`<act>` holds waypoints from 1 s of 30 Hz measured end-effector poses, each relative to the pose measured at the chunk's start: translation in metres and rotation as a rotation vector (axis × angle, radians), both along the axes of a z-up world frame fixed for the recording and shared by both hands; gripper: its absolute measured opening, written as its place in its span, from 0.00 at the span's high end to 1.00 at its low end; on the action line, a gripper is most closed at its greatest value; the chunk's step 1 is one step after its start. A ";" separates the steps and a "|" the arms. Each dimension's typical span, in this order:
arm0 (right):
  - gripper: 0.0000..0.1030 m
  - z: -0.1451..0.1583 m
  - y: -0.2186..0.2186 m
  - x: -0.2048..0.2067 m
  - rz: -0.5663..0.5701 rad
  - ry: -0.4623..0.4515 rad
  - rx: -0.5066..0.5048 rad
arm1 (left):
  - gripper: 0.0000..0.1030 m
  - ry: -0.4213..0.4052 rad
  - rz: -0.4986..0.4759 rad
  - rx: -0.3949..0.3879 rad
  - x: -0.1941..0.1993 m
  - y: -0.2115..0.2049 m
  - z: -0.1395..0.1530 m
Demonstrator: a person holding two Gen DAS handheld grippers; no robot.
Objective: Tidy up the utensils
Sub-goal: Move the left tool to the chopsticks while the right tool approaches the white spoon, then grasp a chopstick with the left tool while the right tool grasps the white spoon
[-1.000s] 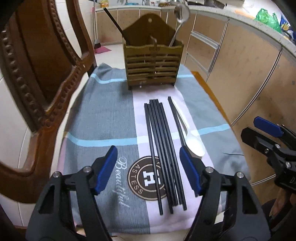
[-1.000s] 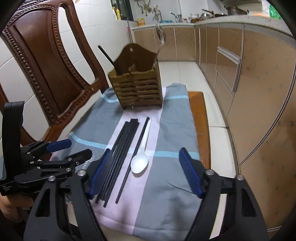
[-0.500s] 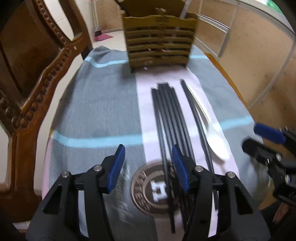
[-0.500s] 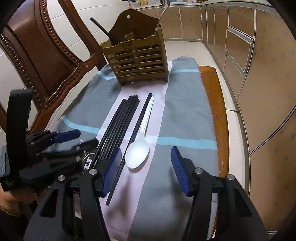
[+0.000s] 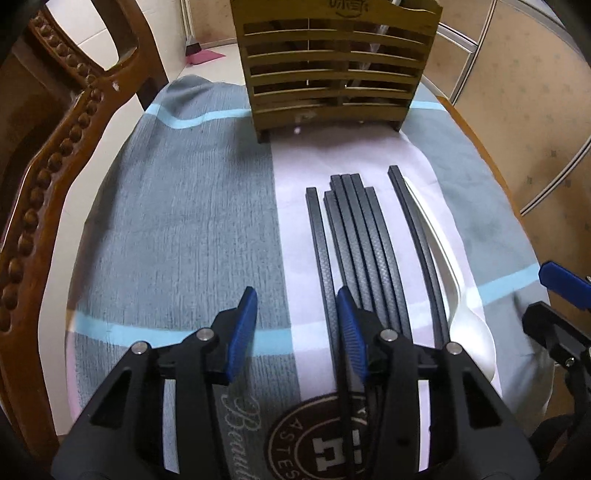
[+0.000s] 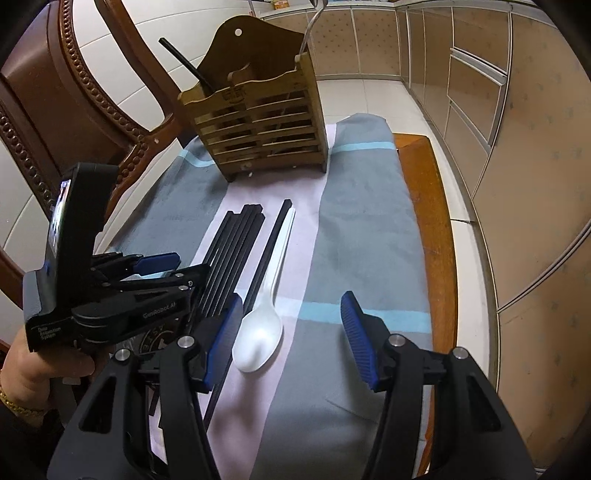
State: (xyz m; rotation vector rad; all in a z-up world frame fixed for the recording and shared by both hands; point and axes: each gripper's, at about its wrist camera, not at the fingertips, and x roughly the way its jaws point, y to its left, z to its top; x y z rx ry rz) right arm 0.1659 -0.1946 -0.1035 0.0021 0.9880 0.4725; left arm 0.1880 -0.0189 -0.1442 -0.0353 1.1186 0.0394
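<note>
Both grippers sit open over the striped cloth (image 5: 177,229), left gripper (image 5: 295,332) narrowing beside the black chopsticks (image 5: 354,236), right gripper (image 6: 291,332) by the white spoon (image 6: 260,339), wooden holder (image 6: 258,125) beyond, chair (image 5: 55,155) alongside.

Seven black chopsticks (image 5: 364,240) lie on the cloth: one alone, five bunched together, one beside the spoon. One white plastic spoon (image 6: 264,325) lies there. One wooden slatted holder (image 5: 334,66) stands at the far edge, with one black stick (image 6: 184,61) and one metal handle (image 6: 312,22) rising from it.
</note>
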 end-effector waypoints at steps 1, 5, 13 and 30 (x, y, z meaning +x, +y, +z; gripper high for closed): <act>0.45 0.000 0.000 0.002 -0.002 0.000 0.000 | 0.56 0.002 0.000 0.005 0.001 -0.001 0.000; 0.45 -0.001 0.004 0.008 0.002 0.001 -0.009 | 0.57 0.003 0.027 -0.010 0.019 0.005 0.000; 0.46 -0.013 0.022 0.037 -0.004 0.021 -0.055 | 0.92 -0.006 0.053 -0.034 0.068 0.018 0.003; 0.58 -0.041 0.063 0.088 0.016 0.053 -0.212 | 0.94 -0.376 0.127 -0.160 0.006 0.060 0.140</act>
